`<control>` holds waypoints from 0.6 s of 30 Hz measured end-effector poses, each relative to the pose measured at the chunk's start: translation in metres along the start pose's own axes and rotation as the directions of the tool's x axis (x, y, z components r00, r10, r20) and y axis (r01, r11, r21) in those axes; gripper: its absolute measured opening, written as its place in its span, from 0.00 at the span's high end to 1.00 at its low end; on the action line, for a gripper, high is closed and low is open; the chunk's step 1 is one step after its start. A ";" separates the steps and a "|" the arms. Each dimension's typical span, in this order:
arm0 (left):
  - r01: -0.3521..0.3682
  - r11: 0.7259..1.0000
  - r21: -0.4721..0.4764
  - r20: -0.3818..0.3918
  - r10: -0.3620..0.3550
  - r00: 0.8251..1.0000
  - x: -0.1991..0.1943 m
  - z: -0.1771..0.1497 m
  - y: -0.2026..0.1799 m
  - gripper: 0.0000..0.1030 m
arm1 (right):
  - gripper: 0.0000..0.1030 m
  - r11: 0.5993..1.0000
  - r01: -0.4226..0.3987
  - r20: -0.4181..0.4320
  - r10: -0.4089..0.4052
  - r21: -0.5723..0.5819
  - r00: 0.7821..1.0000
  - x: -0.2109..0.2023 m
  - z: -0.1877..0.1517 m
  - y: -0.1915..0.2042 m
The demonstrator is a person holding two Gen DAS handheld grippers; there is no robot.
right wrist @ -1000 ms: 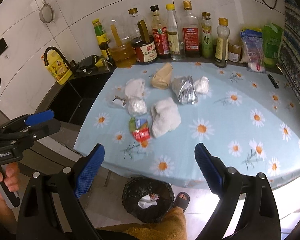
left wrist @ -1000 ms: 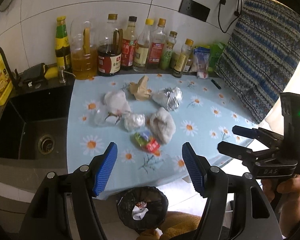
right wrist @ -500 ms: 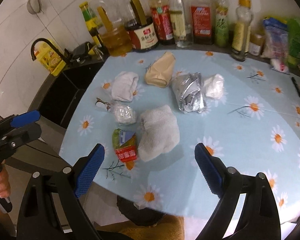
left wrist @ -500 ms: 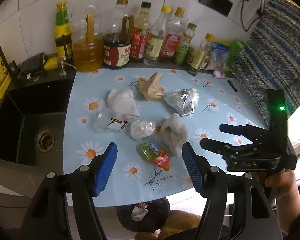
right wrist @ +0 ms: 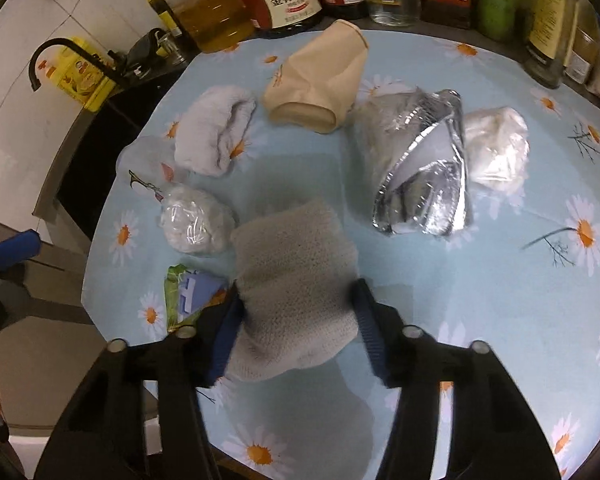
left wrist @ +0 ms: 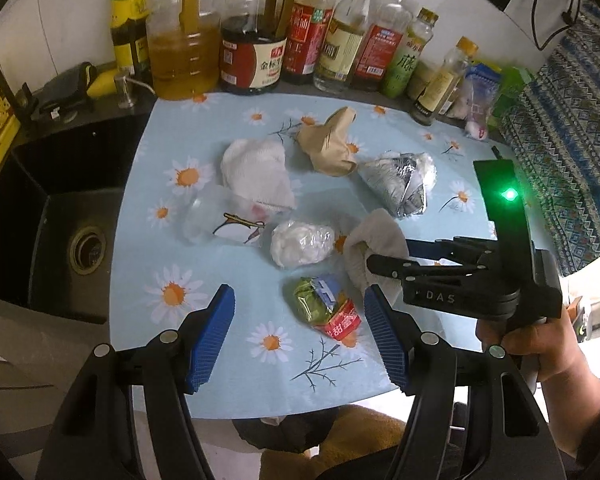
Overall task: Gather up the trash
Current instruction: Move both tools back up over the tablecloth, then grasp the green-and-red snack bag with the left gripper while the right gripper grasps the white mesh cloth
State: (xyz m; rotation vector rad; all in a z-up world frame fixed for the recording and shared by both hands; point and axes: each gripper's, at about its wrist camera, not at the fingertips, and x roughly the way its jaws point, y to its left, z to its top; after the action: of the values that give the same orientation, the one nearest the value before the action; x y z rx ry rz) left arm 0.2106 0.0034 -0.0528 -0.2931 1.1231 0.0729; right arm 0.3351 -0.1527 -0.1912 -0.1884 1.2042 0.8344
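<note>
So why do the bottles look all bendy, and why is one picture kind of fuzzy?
Left wrist view: the fisheye lens curves the bottles and table edge, and darkens the corners. Right wrist view: it is smeared by motion, worst at the edges, as the right gripper closes around the grey cloth.

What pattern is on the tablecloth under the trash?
Light blue tablecloth printed with white daisies with orange centres and thin dark twigs; clearest in the right wrist view.

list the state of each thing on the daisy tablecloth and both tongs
grey knitted cloth wad: between right tongs, which are closing on it
left tongs: open, empty
green and red snack wrapper: crumpled, lying free
crushed silver foil tray: flattened, untouched
tan paper cup: squashed, on its side
clear plastic cup: on its side
</note>
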 end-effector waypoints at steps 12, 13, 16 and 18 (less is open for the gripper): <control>-0.003 1.000 0.000 0.008 0.003 1.000 -0.001 -0.002 -0.007 0.37 | 0.70 0.999 -0.005 0.077 0.008 -0.046 0.997 -0.030 -0.010 0.007; 0.003 1.000 0.005 0.009 -0.003 1.000 0.000 -0.002 -0.009 0.37 | 0.70 0.999 -0.010 0.095 0.014 -0.039 0.995 -0.038 -0.012 0.006; 0.002 1.000 0.021 0.022 -0.003 1.000 0.005 -0.005 -0.012 0.20 | 0.70 0.999 -0.012 0.147 0.016 -0.032 0.989 -0.062 -0.016 0.005; 0.021 1.000 0.014 0.000 -0.021 1.000 0.014 -0.007 -0.011 0.20 | 0.70 1.000 -0.014 0.174 0.017 -0.019 0.985 -0.078 -0.020 0.003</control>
State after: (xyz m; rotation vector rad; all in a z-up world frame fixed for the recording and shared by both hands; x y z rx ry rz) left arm 0.2131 -0.0105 -0.0660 -0.2925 1.1198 0.0465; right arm 0.3097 -0.1979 -0.1299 -0.1176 1.0358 0.8574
